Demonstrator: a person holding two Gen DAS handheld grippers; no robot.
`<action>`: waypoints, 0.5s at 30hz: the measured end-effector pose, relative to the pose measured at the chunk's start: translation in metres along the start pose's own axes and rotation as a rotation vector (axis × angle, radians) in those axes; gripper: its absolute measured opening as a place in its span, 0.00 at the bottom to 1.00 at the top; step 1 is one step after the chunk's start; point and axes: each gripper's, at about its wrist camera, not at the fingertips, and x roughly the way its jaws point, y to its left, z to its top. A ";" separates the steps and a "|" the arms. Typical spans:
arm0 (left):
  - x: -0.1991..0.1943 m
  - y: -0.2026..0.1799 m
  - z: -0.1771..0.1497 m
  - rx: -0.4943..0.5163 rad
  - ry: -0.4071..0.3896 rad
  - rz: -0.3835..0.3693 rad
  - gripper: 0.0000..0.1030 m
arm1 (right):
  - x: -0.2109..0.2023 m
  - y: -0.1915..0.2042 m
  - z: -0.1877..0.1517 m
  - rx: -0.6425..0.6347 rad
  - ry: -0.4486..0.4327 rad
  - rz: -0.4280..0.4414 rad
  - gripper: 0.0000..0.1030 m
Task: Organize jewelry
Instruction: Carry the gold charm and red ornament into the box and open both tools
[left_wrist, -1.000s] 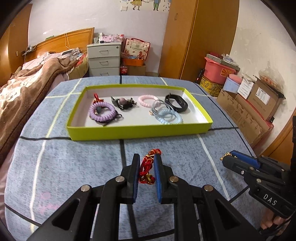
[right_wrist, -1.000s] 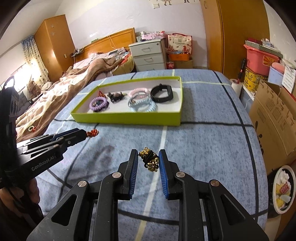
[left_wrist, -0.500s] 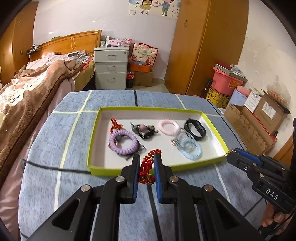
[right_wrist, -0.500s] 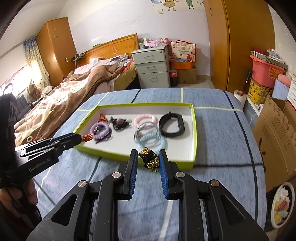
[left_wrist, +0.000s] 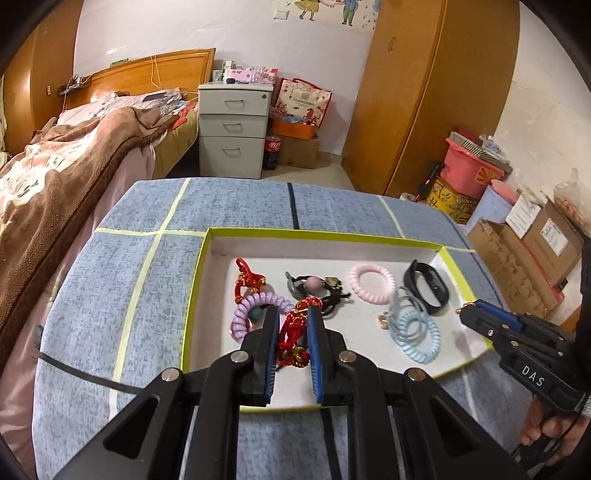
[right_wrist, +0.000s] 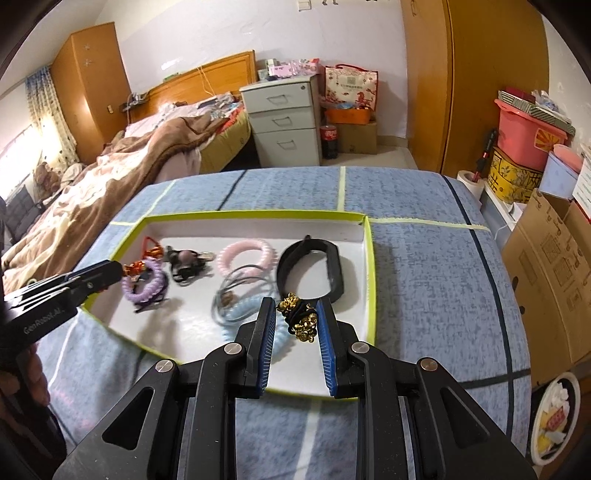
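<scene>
Left tool (left_wrist: 291, 328) pinching red braided cord charm (left_wrist: 295, 334), right tool (right_wrist: 295, 317) gripping black elastic w/ gold bells (right_wrist: 301, 317), over lime tray (right_wrist: 371, 280)

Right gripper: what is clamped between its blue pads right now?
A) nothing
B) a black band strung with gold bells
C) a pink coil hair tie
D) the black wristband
B: the right gripper pinches the black band with gold bells over the green tray; the pink coil tie and black wristband lie in it.
</scene>
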 end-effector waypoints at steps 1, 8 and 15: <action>0.003 0.001 0.000 -0.003 0.003 0.004 0.15 | 0.002 -0.002 0.000 0.002 0.007 -0.003 0.23; 0.016 0.005 -0.001 -0.008 0.029 0.023 0.15 | 0.015 -0.005 -0.001 -0.005 0.035 -0.022 0.23; 0.018 0.002 -0.003 0.014 0.032 0.050 0.16 | 0.019 -0.005 -0.003 -0.020 0.050 -0.035 0.23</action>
